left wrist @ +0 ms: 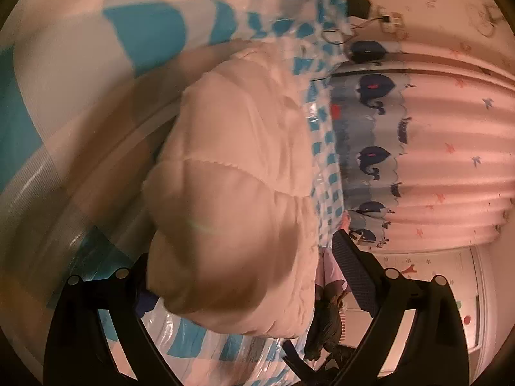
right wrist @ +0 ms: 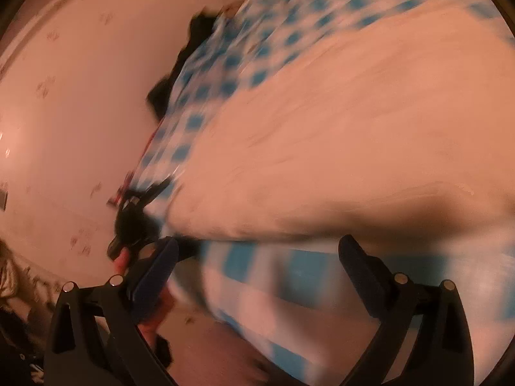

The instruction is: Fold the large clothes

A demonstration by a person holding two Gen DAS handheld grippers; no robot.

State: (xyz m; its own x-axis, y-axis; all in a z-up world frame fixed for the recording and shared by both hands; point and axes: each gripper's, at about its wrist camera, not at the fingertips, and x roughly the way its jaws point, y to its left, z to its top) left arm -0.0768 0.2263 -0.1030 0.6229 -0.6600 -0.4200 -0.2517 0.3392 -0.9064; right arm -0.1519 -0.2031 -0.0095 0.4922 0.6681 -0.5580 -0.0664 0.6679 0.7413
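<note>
Both hand-held grippers are hanging over a puffy pink quilted jacket (left wrist: 231, 193) that is lying on a blue-and-white checked cover (left wrist: 145, 29). In the left wrist view, the left gripper (left wrist: 244, 276) is standing with its jaws wide apart, and a fat roll of the jacket is bulging up between its two black fingers (left wrist: 354, 276). The pads are not squeezing the jacket, so it is let go. Clear shiny plastic (left wrist: 180, 331) is lying over the checked cover near the jacket. Off to the right, a curtain with dark blue whales (left wrist: 373, 93) and little stars is hanging, and a dark round thing with a wire (left wrist: 367, 50) is sitting at the far end of the cover. In the right wrist view, which is very blurry, the right gripper (right wrist: 257, 257) is also spread wide, with nothing between its fingers (right wrist: 360, 267). The near edge of the jacket (right wrist: 354, 135) is lying just past its tips. Part of a person's hand (right wrist: 124, 262) is showing at the left, holding something black.
</note>
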